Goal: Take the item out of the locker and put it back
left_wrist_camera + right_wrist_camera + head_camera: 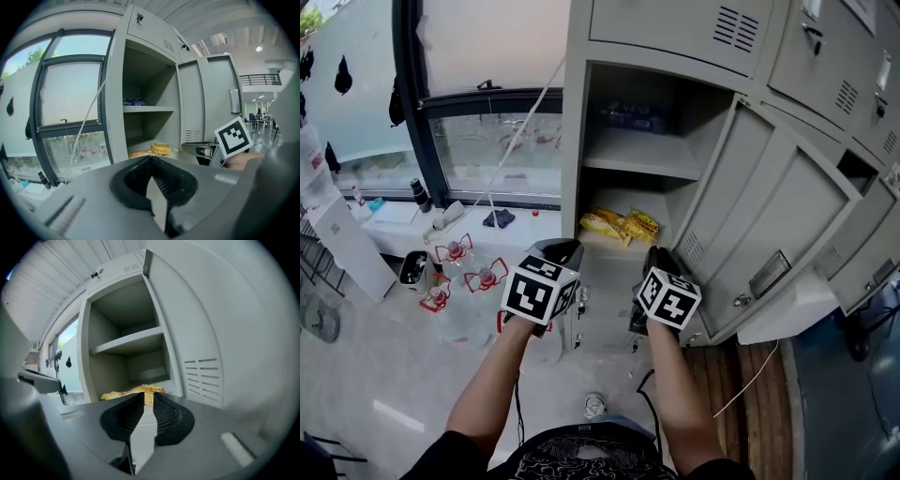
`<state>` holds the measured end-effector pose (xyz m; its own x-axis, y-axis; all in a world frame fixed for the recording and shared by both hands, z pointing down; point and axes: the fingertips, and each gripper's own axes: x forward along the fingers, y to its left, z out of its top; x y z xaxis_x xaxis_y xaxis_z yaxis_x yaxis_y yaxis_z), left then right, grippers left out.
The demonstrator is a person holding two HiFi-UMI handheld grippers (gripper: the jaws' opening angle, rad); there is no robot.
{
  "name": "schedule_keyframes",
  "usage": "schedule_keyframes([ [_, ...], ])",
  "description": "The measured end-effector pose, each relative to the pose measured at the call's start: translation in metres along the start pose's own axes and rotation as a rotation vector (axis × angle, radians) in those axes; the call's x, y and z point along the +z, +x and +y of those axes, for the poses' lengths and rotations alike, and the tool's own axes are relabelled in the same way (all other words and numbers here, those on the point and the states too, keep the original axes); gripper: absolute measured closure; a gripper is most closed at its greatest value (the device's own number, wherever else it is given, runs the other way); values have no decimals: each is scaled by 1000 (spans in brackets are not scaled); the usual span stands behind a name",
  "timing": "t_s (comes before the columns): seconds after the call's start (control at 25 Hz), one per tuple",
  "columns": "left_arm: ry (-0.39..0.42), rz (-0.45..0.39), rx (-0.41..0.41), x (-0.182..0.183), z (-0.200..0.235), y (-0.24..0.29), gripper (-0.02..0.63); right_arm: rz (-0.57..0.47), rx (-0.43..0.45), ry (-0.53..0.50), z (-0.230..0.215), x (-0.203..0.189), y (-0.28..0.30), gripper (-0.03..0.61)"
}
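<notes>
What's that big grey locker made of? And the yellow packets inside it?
The locker looks like thin sheet metal painted matte grey. It has flat folded panels, and vent slots are punched in its door. The yellow packets look like shiny plastic film, crinkled and printed. They are probably snack bags, though I can't be sure.
</notes>
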<state>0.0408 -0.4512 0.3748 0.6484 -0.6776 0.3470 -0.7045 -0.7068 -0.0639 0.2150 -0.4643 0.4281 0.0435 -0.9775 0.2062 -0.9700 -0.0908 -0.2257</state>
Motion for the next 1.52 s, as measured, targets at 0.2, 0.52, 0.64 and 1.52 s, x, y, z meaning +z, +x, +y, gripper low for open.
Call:
schedule_keyframes([
  [0.2,-14,-21,-4,0,-6,-14,614,-18,46,-49,18,13,-30,512],
  [0.52,-15,-44,-6,-2,-13,-42,614,-14,105,-131,41,25,-77,512],
  [0.64,-15,-47,-3,-6,-13,-55,614,-11,127,-165,51,25,-93,512],
  [1.52,-15,-81,0,-18,-11,-103,614,-21,170,-258,73,33,-156,555],
])
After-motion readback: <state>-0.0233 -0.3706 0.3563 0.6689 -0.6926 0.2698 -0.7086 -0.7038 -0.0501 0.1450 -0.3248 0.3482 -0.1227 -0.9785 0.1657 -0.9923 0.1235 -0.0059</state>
